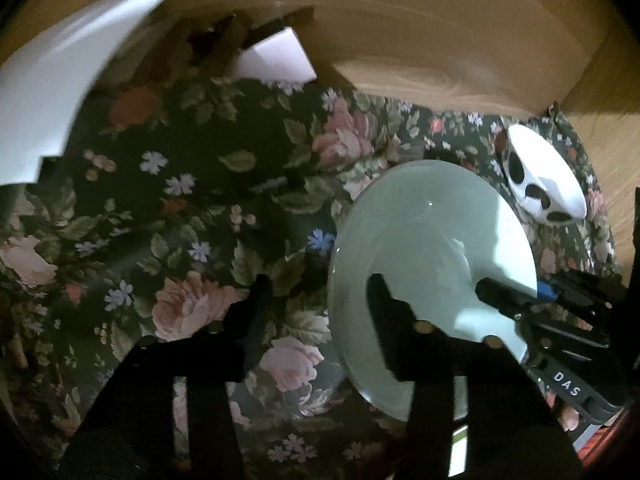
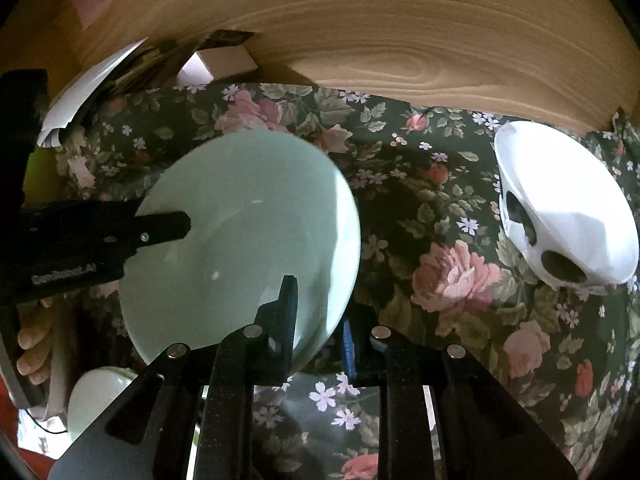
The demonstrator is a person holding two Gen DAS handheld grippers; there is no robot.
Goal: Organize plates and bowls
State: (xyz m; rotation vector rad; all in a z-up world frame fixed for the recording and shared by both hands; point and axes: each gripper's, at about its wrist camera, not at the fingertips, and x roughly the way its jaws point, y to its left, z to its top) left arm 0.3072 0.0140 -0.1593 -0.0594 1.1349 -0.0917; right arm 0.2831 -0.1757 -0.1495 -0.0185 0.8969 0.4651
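Observation:
A pale green bowl (image 1: 424, 248) is held tilted above the floral tablecloth (image 1: 192, 208); it also shows in the right wrist view (image 2: 248, 232). My left gripper (image 1: 320, 292) has its right finger inside the bowl and its left finger outside the rim, with a wide gap between them. My right gripper (image 2: 320, 308) grips the bowl's near rim, one finger inside and one outside. The right gripper also shows in the left wrist view (image 1: 508, 300) at the bowl's right edge. A white bowl with black spots (image 2: 568, 208) lies tilted at the right; it also shows in the left wrist view (image 1: 540, 176).
A wooden wall (image 2: 400, 32) runs along the back of the table. White papers (image 2: 88, 88) and a box (image 2: 224, 64) lie at the back left. A white sheet (image 1: 64, 80) is at the upper left. Another pale dish (image 2: 100, 396) sits at the lower left.

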